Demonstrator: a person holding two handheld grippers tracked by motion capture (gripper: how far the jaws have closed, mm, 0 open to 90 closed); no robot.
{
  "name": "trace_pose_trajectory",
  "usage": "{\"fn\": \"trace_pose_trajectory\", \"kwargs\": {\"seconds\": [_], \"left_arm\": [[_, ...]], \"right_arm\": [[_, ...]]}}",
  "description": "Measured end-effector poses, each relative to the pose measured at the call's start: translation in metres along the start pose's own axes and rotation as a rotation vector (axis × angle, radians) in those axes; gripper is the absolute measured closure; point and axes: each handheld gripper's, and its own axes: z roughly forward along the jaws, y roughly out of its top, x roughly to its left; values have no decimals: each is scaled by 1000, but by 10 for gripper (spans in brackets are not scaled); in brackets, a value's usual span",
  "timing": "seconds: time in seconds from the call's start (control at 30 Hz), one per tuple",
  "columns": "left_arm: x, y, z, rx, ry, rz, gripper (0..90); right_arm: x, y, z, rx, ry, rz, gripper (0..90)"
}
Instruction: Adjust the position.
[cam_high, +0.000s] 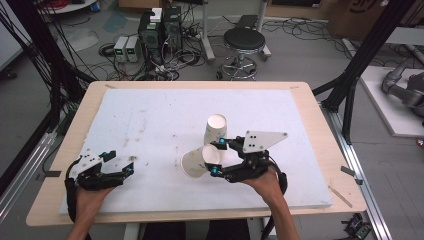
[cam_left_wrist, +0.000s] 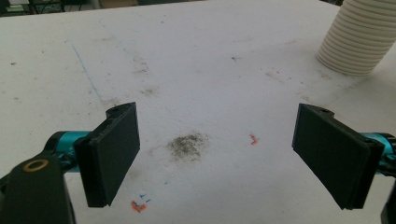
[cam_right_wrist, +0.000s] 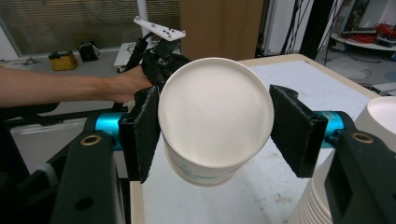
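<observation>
A robotics lab or research workshop — shown by the computer towers (cam_high: 160, 27) and small power units (cam_high: 126, 48) standing on the concrete floor amid tangled cables (cam_high: 170, 65), a black round stool (cam_high: 243, 41), black metal frame struts (cam_high: 367, 50), and a worktable (cam_high: 65, 145) topped with a stained white board (cam_high: 150, 115).

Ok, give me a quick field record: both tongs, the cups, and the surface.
left tongs: open, holding nothing, low over the white board
right tongs: around a paper cup, base toward the camera; one jaw touches it, a small gap at the other
cup orientation: tipped on its side
cup stack: upside down on the board, just beyond the held cup
surface: scuffed, stained
</observation>
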Motion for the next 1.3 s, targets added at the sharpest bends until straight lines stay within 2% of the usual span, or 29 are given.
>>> {"fn": "trace_pose_trajectory", "kwargs": {"seconds": [0.27, 0.4, 0.47, 0.5, 0.53, 0.57, 0.6, 0.63, 0.67, 0.7, 0.73, 0.77, 0.8, 0.83, 0.87, 0.9, 0.93, 0.97, 1.0, 1.07, 1.1, 1.13, 1.2, 1.23, 1.27, 1.3], "left_arm": [[0, 0, -1, -4, -1, 1, 150], [0, 0, -2, -21, -15, 0, 150], [1, 3, -4, -32, -30, 6, 150], [0, 9, -8, -48, -52, 19, 150], [0, 9, -8, -48, -52, 19, 149], [-1, 17, -13, -78, -81, 42, 150], [-1, 17, -13, -78, -81, 42, 150], [-2, 26, -17, -102, -134, 56, 150], [-2, 26, -17, -102, -134, 56, 150], [-1, 34, -20, -118, -229, 57, 150], [-1, 34, -20, -118, -229, 57, 149], [0, 42, -22, -129, -290, 72, 149], [0, 42, -22, -129, -290, 72, 148], [2, 49, -26, -143, -321, 89, 143], [2, 49, -26, -143, -321, 89, 137], [4, 55, -29, -149, -367, 95, 132], [4, 55, -29, -149, -367, 95, 129], [6, 61, -31, -150, -414, 104, 126], [6, 61, -31, -150, -414, 104, 126], [6, 66, -33, -142, -445, 127, 126], [4, 71, -33, -144, -481, 139, 126], [4, 71, -33, -144, -481, 139, 126], [0, 74, -31, -141, -517, 151, 126], [-5, 77, -27, -137, -560, 161, 126], [-5, 77, -27, -137, -560, 161, 126], [-8, 78, -25, -140, -583, 166, 126]], "right_arm": [[-2, 1, 2, 2, 4, -6, 375], [-3, 1, 3, 2, 9, -4, 374], [-4, 1, 3, 2, 12, -5, 374], [-4, 1, 3, 6, 15, -6, 374], [-4, 1, 3, 6, 15, -6, 374], [-4, 1, 4, 10, 19, -7, 374], [-4, 1, 4, 10, 19, -7, 374], [-5, 1, 4, 14, 21, -10, 375], [-5, 1, 4, 14, 21, -10, 375], [-5, 2, 3, 14, 28, -9, 374], [-5, 2, 3, 14, 28, -9, 374], [-6, 2, 2, 10, 25, -14, 374], [-6, 2, 2, 10, 25, -14, 374], [-7, 2, 2, 18, 30, -12, 374], [-7, 2, 2, 18, 30, -12, 374], [-7, 2, 2, 21, 32, -15, 374], [-7, 2, 2, 21, 32, -15, 374], [-7, 2, 3, 25, 42, -12, 374], [-7, 2, 3, 25, 42, -12, 374], [-7, 2, 3, 30, 49, -11, 374], [-8, 2, 4, 32, 51, -13, 374], [-8, 2, 4, 32, 51, -13, 374], [-9, 3, 5, 32, 56, -11, 374], [-9, 3, 7, 35, 65, -16, 374], [-9, 3, 7, 35, 65, -16, 374], [-9, 4, 9, 35, 70, -20, 374]]}}
